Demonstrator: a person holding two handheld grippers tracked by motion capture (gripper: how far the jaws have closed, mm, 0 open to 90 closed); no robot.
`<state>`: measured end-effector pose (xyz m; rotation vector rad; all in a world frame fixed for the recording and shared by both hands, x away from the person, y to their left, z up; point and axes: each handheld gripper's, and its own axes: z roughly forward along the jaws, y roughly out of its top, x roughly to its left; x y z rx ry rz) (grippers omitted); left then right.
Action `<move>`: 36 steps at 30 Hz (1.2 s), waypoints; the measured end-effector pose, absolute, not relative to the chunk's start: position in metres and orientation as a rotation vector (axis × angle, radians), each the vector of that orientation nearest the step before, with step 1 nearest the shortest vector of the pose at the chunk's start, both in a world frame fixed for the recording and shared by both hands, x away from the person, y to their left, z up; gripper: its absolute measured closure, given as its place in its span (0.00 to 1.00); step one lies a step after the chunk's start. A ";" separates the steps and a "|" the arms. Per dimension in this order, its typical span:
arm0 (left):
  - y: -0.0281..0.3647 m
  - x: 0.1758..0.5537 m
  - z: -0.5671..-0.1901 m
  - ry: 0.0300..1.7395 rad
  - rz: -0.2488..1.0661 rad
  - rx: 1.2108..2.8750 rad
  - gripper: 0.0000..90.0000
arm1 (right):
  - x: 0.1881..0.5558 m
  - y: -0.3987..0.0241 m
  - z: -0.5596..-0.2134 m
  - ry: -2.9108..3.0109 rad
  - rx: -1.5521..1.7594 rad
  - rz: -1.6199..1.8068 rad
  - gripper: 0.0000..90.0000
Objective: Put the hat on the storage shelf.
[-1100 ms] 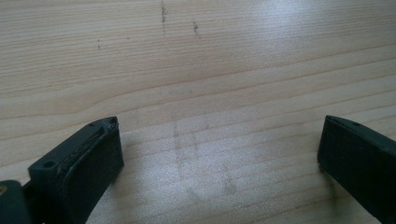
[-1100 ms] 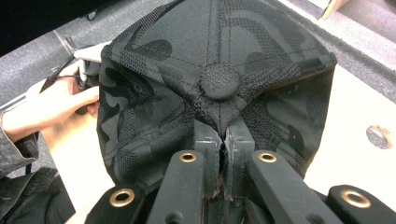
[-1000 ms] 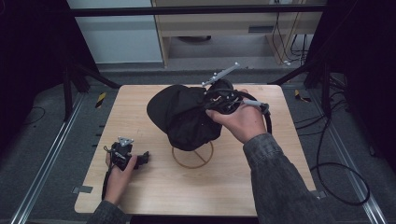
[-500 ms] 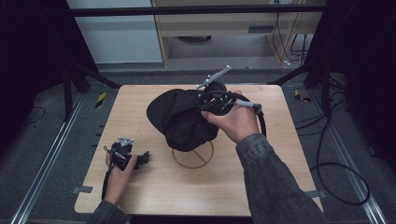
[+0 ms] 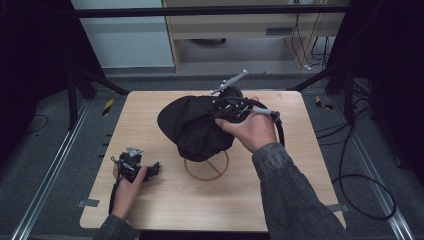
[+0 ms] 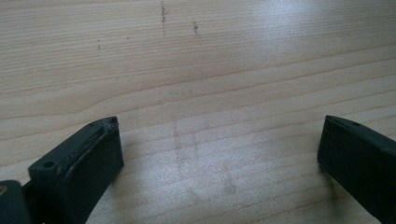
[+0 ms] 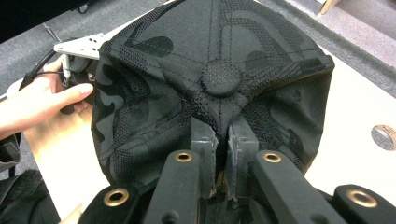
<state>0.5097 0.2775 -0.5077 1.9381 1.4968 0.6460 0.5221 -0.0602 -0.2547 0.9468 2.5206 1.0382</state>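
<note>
Near the desk's (image 5: 150,210) front left corner, the left claw (image 5: 152,170) rests low on the wood in the person's left hand (image 5: 127,187), its jaws spread wide over bare grain. Toward the middle, a wooden ring (image 5: 206,167) lies flat. Above and partly over it hangs a black cap (image 5: 192,125), lifted by the right claw (image 7: 223,140), whose jaws are pinching the cap's fabric just below its top button (image 7: 220,78).

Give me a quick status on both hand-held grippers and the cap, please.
Right hand-held gripper shut on black cap, held above ring stand. Left hand-held gripper open on table.
</note>
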 end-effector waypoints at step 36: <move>0.277 0.510 -0.508 1.497 0.646 1.938 0.00 | 0.524 -0.065 -0.259 2.507 0.985 1.104 0.81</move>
